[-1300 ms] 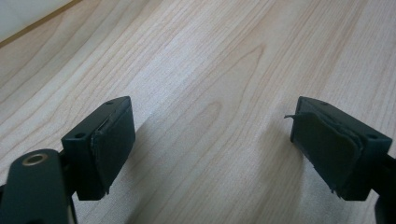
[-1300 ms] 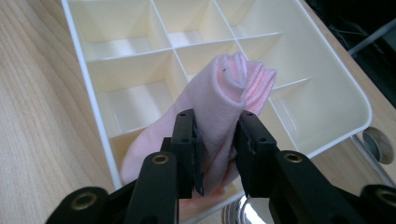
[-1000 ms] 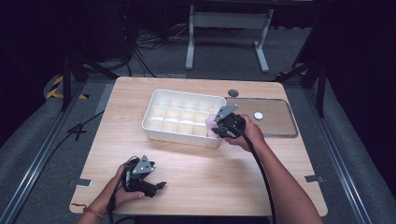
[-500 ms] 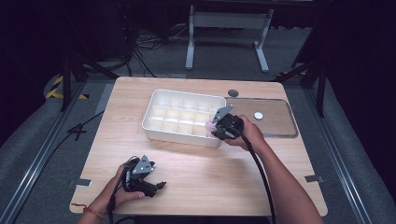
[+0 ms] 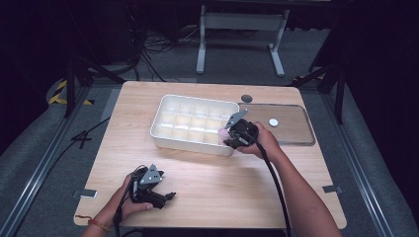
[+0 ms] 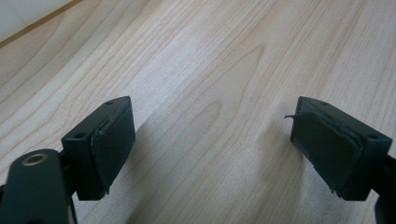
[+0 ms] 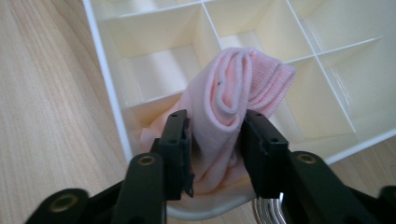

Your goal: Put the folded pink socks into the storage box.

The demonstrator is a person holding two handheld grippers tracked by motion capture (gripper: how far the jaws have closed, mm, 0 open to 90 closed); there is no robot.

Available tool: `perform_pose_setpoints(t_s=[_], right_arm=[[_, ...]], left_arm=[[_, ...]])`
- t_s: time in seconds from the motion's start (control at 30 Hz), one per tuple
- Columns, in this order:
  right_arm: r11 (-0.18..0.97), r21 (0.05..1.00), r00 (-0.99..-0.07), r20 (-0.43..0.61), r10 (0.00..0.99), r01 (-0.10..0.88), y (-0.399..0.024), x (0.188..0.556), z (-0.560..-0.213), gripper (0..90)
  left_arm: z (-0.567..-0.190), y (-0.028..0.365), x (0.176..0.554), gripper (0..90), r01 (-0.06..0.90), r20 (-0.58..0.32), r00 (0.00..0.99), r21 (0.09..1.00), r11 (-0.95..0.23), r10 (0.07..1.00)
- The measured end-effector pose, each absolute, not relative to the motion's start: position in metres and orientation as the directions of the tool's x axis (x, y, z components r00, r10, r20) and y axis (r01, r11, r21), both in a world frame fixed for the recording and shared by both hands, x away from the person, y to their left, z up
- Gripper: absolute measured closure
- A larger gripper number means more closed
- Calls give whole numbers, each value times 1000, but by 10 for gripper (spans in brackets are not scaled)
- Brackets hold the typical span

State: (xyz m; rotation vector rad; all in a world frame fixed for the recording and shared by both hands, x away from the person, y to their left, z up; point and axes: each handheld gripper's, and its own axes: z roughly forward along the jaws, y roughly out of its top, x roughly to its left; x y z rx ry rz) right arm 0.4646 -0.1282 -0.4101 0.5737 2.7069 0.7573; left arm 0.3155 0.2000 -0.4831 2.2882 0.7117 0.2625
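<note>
So the right hand-held gripper [image 7: 212, 140] has a folded pink cloth [image 7: 233, 107] between its jaws, which have just been opening, and the cloth sits in a corner compartment of the white divided tray [image 5: 163, 133]. The left hand-held gripper [image 6: 210, 149] rests low over the bare bench [image 5: 222, 182], well away, jaws wide apart and holding nothing.

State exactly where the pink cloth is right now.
The pink cloth sits between the right gripper jaws, in a corner compartment of the white divided tray, at the tray's near right end in the high view.
</note>
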Motion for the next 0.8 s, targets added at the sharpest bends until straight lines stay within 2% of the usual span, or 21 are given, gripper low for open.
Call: perform_pose_setpoints(t_s=[0.27,0.4,0.57,0.8], right_arm=[[744,581,-874,-110,474,330,-133,466,-407,538],[687,627,-856,-61,514,368,-138,470,-400,524],[667,649,-857,-43,513,366,-138,472,-395,618],[690,614,-855,-45,517,385,-131,474,-401,681]], left_arm=[[-483,200,315,142,417,-17,827,689,-592,562],[-483,200,315,142,420,-21,825,692,-587,565],[-483,200,315,142,420,-21,825,692,-587,565],[-483,200,315,142,420,-21,825,693,-586,565]])
